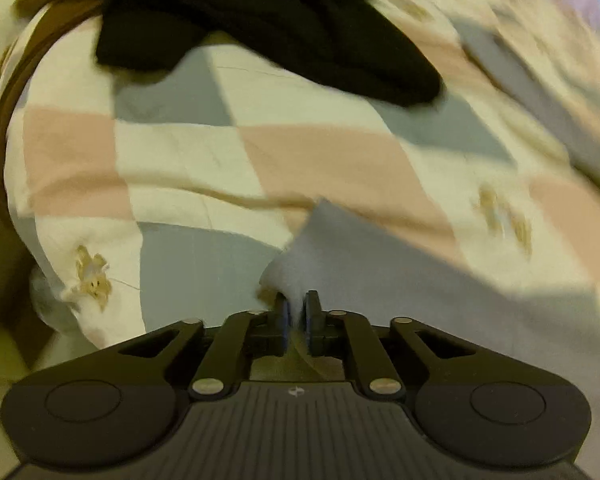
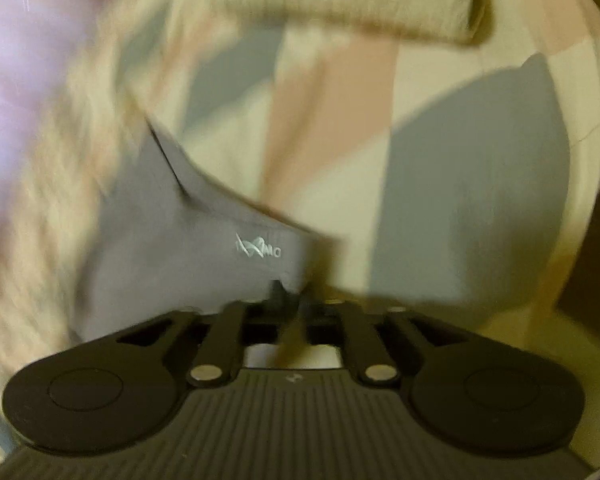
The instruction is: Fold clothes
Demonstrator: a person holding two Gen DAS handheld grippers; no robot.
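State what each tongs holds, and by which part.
Left tongs: shut on an edge of the grey garment. Right tongs: shut on the grey garment's edge, below its printed logo.

Left gripper (image 1: 296, 314): jaws closed on a bunched corner of a pale grey garment (image 1: 380, 280), the fabric pinched between the blue pads (image 1: 286, 316). The garment spreads from the grip to the right and toward the lower right edge of the view. Beneath it lies a bed (image 1: 260, 152) covered in a patchwork of cream, pink and grey squares, with small tan embroidered motifs. A black garment (image 1: 260, 28) lies crumpled at the far end of the bed, well apart from the gripper. A brown band (image 1: 4, 128) runs along the bed's left edge. The right side of the view is blurred.
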